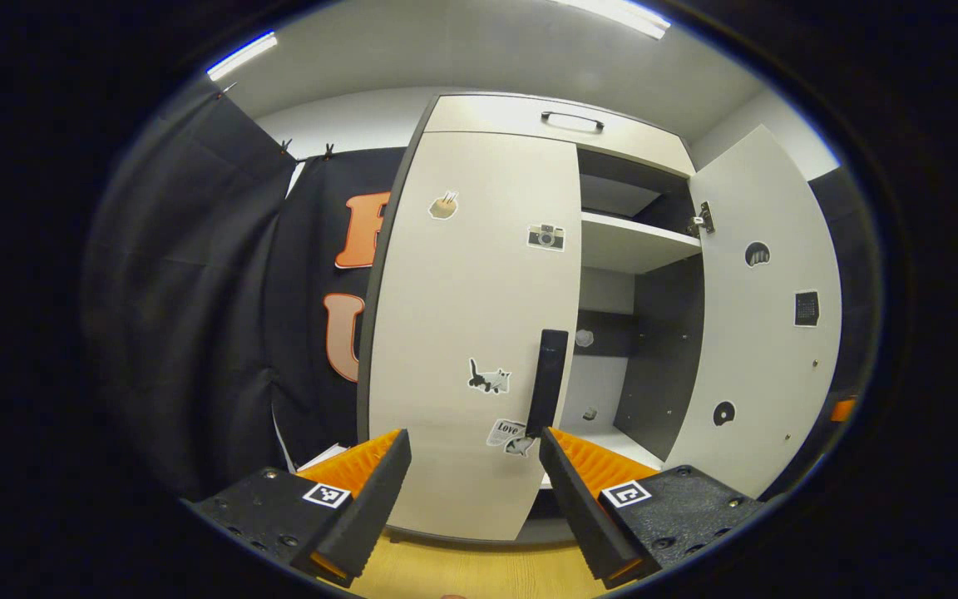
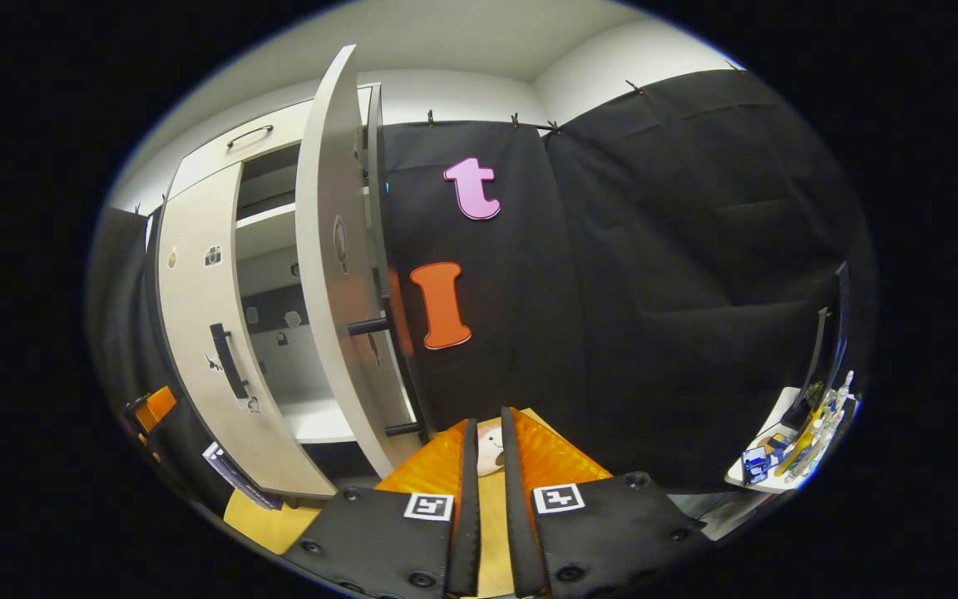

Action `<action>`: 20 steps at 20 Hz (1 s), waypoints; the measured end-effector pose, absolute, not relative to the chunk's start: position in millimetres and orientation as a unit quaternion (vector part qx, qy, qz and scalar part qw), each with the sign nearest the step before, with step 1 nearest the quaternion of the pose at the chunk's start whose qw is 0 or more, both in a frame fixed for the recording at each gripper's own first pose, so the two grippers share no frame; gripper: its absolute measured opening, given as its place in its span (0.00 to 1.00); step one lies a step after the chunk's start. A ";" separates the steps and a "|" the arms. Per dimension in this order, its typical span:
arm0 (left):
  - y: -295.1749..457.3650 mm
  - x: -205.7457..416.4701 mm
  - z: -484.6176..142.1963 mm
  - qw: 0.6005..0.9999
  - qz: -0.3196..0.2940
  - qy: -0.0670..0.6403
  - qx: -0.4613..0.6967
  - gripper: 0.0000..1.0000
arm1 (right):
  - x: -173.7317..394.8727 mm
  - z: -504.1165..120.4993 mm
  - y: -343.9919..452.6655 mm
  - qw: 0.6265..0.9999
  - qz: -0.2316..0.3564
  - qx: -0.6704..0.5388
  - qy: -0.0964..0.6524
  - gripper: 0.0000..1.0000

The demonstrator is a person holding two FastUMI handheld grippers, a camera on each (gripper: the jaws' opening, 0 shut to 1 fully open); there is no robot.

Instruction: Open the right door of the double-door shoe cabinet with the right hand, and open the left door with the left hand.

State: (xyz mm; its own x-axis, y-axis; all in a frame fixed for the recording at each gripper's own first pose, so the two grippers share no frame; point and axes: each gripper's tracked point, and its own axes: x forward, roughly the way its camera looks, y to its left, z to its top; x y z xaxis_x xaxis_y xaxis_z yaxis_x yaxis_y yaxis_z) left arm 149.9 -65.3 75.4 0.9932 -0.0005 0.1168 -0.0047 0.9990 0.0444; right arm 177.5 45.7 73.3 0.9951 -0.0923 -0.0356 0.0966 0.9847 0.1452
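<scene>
Spread wide, my left gripper (image 1: 472, 453) faces the closed left door (image 1: 471, 333), near its handle (image 1: 547, 381).
Right door (image 2: 331, 274) stands open; my right gripper (image 2: 485, 441) sits nearly pressed together, holding nothing.

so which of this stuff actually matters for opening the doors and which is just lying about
For the job:
- closed white left door with its black bar handle
- white right door, already swung open
- left gripper, open, near that handle
- right gripper, nearly closed, holding nothing

Just lying about:
- small white side table of bottles
- top drawer
- door stickers
</scene>
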 end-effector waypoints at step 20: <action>-143.2 289.3 66.1 0.996 -0.074 -0.011 0.046 0.85 | 161.9 85.9 7.9 0.993 -0.074 0.095 0.000 0.98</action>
